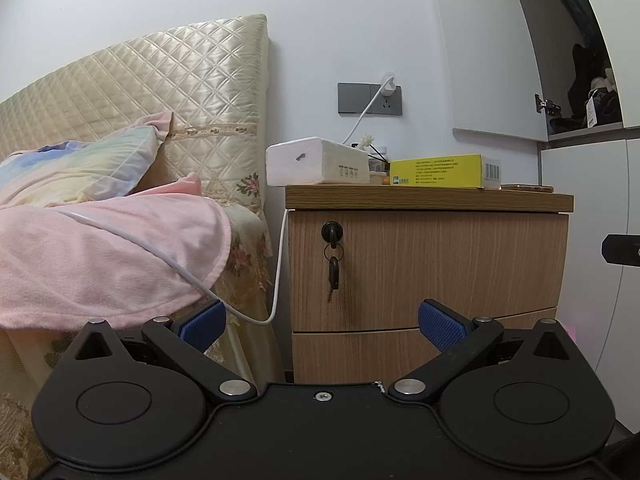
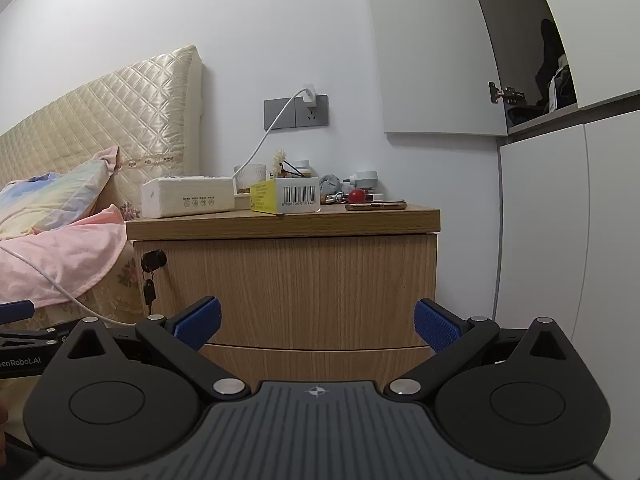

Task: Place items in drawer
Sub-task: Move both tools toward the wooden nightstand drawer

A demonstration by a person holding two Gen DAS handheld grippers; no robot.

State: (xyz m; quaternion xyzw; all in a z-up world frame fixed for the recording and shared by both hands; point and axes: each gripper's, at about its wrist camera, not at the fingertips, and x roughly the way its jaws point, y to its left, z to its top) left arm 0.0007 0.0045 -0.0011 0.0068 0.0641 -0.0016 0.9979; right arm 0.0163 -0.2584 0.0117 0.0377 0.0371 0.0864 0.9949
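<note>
A wooden nightstand (image 1: 428, 264) (image 2: 288, 288) stands beside the bed, both of its drawers shut; the top drawer (image 2: 288, 276) has a key (image 1: 333, 268) hanging in its lock. On top lie a white tissue pack (image 1: 316, 162) (image 2: 188, 197), a yellow box (image 1: 444, 171) (image 2: 286, 196), a phone (image 2: 376, 205), a red ball (image 2: 357, 195) and other small items. My left gripper (image 1: 322, 326) is open and empty, in front of the drawers. My right gripper (image 2: 316, 324) is open and empty, facing the top drawer front.
A bed with a pink blanket (image 1: 104, 256) and quilted headboard (image 1: 160, 92) is on the left. A white charging cable (image 1: 280, 264) hangs from the wall socket (image 1: 370, 98) beside the nightstand. White wardrobe doors (image 2: 560, 240) stand on the right.
</note>
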